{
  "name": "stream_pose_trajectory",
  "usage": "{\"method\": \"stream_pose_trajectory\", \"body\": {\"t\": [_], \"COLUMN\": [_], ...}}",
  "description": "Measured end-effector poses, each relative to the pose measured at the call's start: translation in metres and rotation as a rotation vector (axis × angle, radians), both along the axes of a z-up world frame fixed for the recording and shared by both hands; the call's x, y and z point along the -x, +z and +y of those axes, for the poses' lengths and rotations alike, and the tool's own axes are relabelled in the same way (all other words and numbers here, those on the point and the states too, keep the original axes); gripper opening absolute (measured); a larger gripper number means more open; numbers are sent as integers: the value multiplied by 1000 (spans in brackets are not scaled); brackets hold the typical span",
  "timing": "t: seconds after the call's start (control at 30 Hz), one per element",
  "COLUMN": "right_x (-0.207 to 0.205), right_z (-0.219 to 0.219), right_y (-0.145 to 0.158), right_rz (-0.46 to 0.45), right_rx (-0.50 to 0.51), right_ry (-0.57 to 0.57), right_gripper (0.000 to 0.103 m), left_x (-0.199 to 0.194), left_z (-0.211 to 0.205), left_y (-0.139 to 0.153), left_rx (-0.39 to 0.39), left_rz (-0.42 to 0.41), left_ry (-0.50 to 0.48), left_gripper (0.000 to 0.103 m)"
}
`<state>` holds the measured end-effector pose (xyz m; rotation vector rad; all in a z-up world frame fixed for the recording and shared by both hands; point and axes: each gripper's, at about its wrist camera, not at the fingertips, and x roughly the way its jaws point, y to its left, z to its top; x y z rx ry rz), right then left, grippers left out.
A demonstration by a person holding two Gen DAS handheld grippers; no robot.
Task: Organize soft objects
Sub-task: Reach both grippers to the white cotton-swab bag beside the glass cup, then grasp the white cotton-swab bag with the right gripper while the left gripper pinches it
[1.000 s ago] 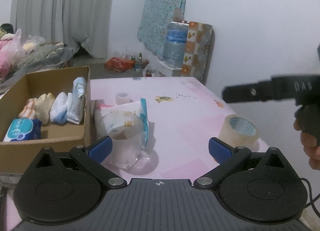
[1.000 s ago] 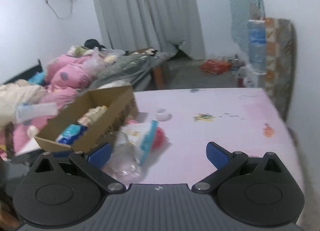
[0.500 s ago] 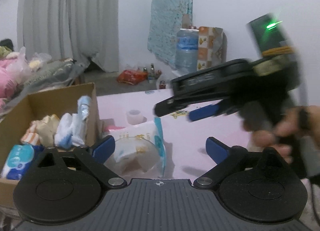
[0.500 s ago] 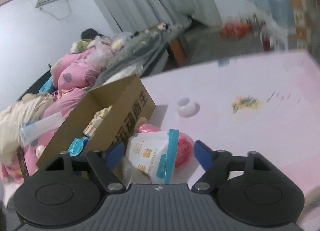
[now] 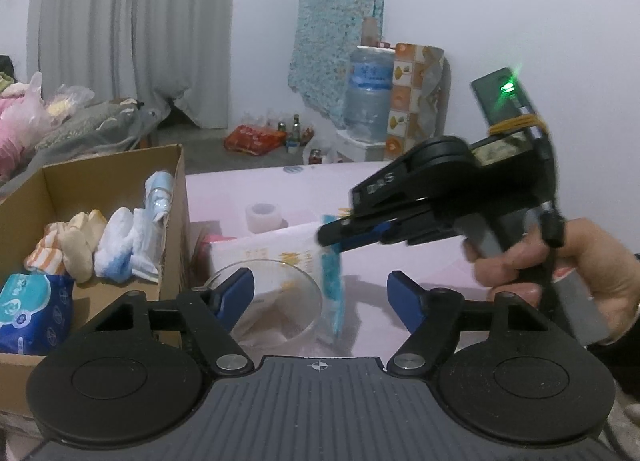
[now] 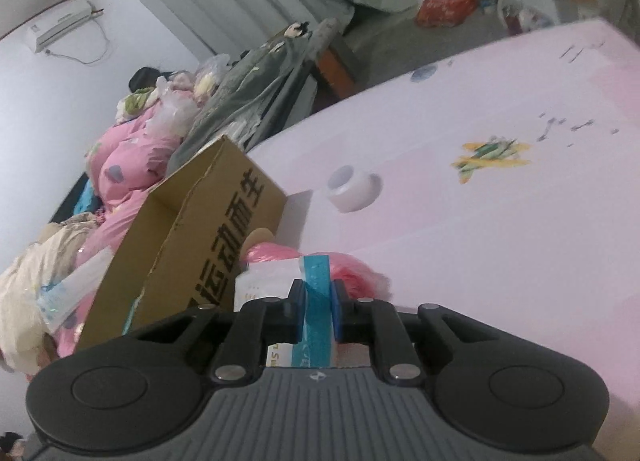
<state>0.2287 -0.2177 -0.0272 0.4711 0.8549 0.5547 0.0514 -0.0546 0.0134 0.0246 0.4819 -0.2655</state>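
Observation:
A white soft packet (image 5: 272,251) with a blue edge strip (image 6: 316,313) stands on the pink table beside the cardboard box (image 5: 100,169). My right gripper (image 5: 332,235) reaches in from the right, a person's hand on its handle. In the right wrist view its jaws (image 6: 317,293) are closing, with both pads pressing the blue strip. A clear cup (image 5: 272,301) stands in front of the packet, between the fingers of my left gripper (image 5: 320,293). Those jaws are closing too; only the left pad (image 5: 236,293) overlaps the cup's rim. The box holds rolled socks (image 5: 116,245) and a blue tissue pack (image 5: 32,309).
A pink plastic bag (image 6: 356,273) lies behind the packet against the box (image 6: 208,221). A white tape roll (image 5: 262,215) sits farther back on the table. A water bottle (image 5: 368,89) stands beyond the table's far edge, and a bed with pink bedding (image 6: 124,169) is left of it.
My right gripper swung in from the right, dipped and rolled, and its jaws narrowed onto the packet's blue strip. My left gripper's jaws drew closer together around the cup.

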Motion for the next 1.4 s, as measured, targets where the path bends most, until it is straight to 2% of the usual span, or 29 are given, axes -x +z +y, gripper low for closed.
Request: {"method": "stream_pose_trajectory", "body": {"t": [0.1,0.23,0.33,0.57,0.7,0.8,0.9,1.1,1.23,1.4], "right_x": [13,36,59,118,147,163,172,179,161,144], "right_z": [-15,-35,-51,-77,-79,-77,-77,-97,-102,-96], "right_y": [8,17,17,1,-10,-29,-41,-24,-24,-34], "right_rz": [-14,-16,6,117,161,235,279,168,140,178], "right_rx": [31,56,57,-54,-126,-194,-225,-126,-137,-136], "right_ry": [-30,-71,-99,-137,-130,-93,-61,-125,-135,-123], "right_gripper": [25,25,25,25,25,26,29,50,50,57], "left_x": [4,15,22,42,50,52,52,51,52,40], "left_z": [0,4,6,12,11,9,3,-5,-5,-8], "left_y": [2,8,11,14,0,-11,-18,-19,-15,-23], "left_rx": [8,60,97,207,204,198,176,141,144,171], "left_rz": [1,5,44,152,217,270,292,320,305,377], "left_ry": [-13,-60,-112,-257,-286,-302,-321,-309,-295,-281], "left_gripper": [74,78,78,78,78,78,78,77,77,75]}}
